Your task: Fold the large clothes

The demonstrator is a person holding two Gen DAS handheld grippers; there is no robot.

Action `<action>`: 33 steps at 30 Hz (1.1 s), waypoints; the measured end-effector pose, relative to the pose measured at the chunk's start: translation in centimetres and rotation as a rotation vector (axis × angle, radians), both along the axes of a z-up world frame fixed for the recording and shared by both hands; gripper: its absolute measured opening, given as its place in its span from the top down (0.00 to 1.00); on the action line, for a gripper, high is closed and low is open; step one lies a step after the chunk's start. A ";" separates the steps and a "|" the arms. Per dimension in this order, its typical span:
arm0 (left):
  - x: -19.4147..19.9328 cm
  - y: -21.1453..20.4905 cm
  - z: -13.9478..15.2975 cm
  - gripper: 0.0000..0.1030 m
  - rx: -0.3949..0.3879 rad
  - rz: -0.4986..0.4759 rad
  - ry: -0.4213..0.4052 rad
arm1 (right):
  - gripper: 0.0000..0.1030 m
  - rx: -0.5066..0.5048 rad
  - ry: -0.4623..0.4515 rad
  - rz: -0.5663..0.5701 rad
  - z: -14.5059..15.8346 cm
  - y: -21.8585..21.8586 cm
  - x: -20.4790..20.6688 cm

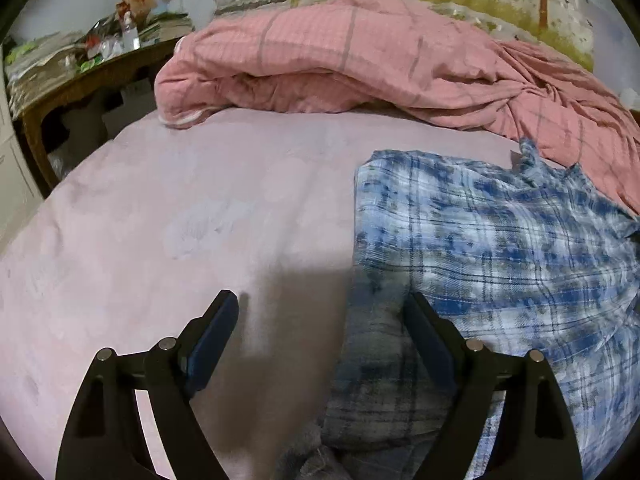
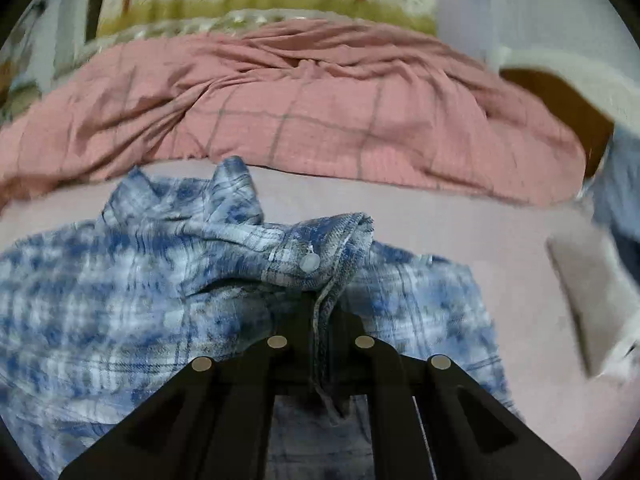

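While your right tongs [image 2: 324, 312] pinch the shirt [image 2: 140, 280] cuff and your left tongs [image 1: 320, 312] gape wide, a hard tug could slip it.

Both grippers: black angular arms w/ silver round pins; left gripper [image 1: 320, 320] has blue pads.

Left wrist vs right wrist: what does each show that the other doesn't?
Left wrist only: cluttered wooden table, and the left gripper open, jaws empty above the bed sheet.
Right wrist only: the right gripper shut on the buttoned cuff.
Both: blue plaid shirt, pink quilt, lying on that sheet.
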State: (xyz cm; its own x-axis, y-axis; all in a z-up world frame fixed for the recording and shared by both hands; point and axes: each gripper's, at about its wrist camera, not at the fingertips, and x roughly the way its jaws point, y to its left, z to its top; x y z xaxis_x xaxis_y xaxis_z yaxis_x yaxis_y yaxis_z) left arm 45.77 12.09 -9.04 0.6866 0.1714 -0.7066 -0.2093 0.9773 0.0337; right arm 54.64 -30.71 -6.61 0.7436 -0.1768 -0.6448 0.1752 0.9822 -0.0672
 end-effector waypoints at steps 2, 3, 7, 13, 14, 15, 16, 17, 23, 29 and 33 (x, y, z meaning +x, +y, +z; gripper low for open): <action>0.4 -0.1 0.1 0.18 0.014 -0.013 0.007 | 0.95 0.041 0.019 0.021 -0.1 -0.6 0.3; 0.5 0.1 0.1 0.18 0.011 -0.009 0.005 | 0.95 0.036 0.027 0.033 -0.4 -0.9 0.2; 0.4 0.7 0.3 0.18 -0.046 -0.022 -0.007 | 0.94 0.041 0.037 0.051 -0.9 -1.4 -0.1; -1.8 -1.1 3.6 0.18 -0.013 -0.120 -0.126 | 0.47 0.060 0.027 0.004 0.6 -3.2 -1.2; -2.5 -1.2 4.4 0.15 -0.021 -0.124 -0.171 | 0.41 0.060 0.002 0.002 1.3 -3.5 -1.7; -3.3 -1.0 5.2 0.15 -0.053 -0.126 -0.214 | 0.39 0.065 -0.013 0.002 1.8 -3.8 -1.9; -3.8 -0.8 5.5 0.14 -0.089 -0.129 -0.237 | 0.39 0.078 -0.031 0.003 2.4 -4.1 -2.2; -4.0 -0.5 5.7 0.14 -0.129 -0.131 -0.253 | 0.37 0.097 -0.042 0.005 2.8 -4.4 -2.4; -2.3 0.5 3.8 0.14 -0.158 -0.087 -0.171 | 0.34 0.108 0.066 0.069 1.3 -3.8 -1.2; -2.0 -0.7 2.1 0.16 -0.085 -0.089 -0.103 | 0.34 0.052 0.120 0.122 0.4 -1.6 -2.9; -4.8 -3.0 4.6 0.16 -0.072 -0.181 -0.209 | 0.34 0.091 0.058 0.152 2.8 -2.7 -8.2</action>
State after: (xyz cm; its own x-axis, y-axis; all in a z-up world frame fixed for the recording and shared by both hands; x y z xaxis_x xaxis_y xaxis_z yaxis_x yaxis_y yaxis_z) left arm 41.02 9.07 -4.45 0.8336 -0.0127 -0.5522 -0.0264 0.9977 -0.0627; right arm 46.42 -33.45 -3.85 0.7181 -0.0040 -0.6959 0.0229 0.9996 0.0178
